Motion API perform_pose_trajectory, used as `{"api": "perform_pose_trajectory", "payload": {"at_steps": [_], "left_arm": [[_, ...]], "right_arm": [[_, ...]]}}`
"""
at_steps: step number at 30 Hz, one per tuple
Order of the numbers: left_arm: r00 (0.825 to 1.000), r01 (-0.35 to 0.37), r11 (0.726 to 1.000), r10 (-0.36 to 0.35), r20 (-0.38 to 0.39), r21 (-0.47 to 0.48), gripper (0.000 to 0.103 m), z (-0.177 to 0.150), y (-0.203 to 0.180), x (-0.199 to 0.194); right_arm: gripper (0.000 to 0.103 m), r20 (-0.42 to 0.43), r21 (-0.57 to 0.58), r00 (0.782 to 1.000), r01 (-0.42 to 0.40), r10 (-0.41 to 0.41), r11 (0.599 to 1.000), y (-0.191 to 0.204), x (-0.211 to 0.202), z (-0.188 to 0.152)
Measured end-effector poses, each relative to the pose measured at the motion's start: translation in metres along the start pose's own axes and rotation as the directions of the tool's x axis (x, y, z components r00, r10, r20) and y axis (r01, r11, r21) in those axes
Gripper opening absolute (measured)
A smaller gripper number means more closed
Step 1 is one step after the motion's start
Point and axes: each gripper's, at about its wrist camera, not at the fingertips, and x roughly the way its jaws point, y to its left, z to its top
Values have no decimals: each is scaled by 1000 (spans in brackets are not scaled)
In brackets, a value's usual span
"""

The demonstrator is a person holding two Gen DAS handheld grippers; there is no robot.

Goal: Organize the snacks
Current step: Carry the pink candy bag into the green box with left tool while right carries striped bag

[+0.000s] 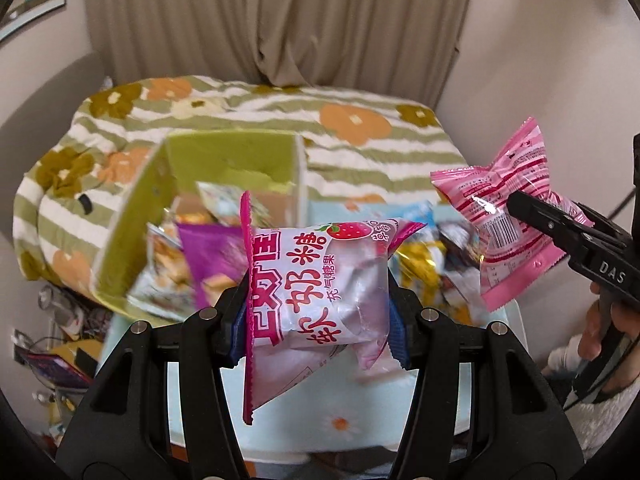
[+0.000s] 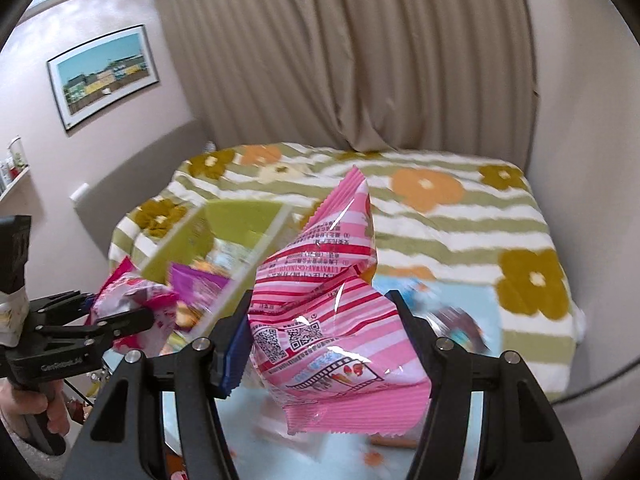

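My left gripper (image 1: 318,312) is shut on a puffy pale-pink strawberry candy bag (image 1: 324,280), held in the air above the table. My right gripper (image 2: 320,344) is shut on a pink striped snack packet (image 2: 328,300), also lifted; in the left wrist view that packet (image 1: 508,208) hangs at the right in the black jaws. The left gripper and its candy bag (image 2: 128,304) show at the left of the right wrist view. A green cardboard box (image 1: 160,208) with several snack packs, one purple (image 1: 208,256), stands behind both bags.
Loose snack packets (image 1: 432,256) lie on the light-blue table cover (image 1: 340,424) to the right of the box. A bed with a flowered striped quilt (image 2: 440,208) sits behind the table, a curtain (image 2: 340,60) beyond. Clutter (image 1: 60,320) fills the floor at left.
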Motion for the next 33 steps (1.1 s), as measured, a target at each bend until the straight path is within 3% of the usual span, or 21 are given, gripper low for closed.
{"api": "perform_pose_trajectory", "payload": {"at_steps": [7, 13, 18, 26, 29, 31, 33], "left_arm": [[999, 33, 998, -33, 7, -44, 50, 43, 87, 16], [995, 78, 995, -81, -50, -60, 50, 75, 151, 58], [990, 114, 992, -118, -81, -51, 50, 100, 183, 100], [989, 86, 995, -91, -116, -48, 51, 127, 211, 174], [982, 107, 991, -118, -145, -79, 61, 127, 219, 191], [981, 118, 989, -130, -146, -91, 80, 127, 222, 196], [983, 105, 991, -115, -141, -80, 90, 125, 222, 195]], "right_arm": [[58, 17, 23, 999, -32, 32, 999, 62, 53, 45], [58, -30, 129, 998, -42, 46, 991, 93, 110, 69], [58, -83, 169, 996, 6, 8, 986, 110, 147, 75], [58, -159, 168, 984, 104, -77, 980, 122, 188, 77], [58, -172, 167, 981, 121, -92, 978, 125, 198, 77], [58, -178, 174, 980, 125, -94, 977, 127, 202, 76], [58, -181, 178, 979, 128, -95, 976, 127, 204, 75]]}}
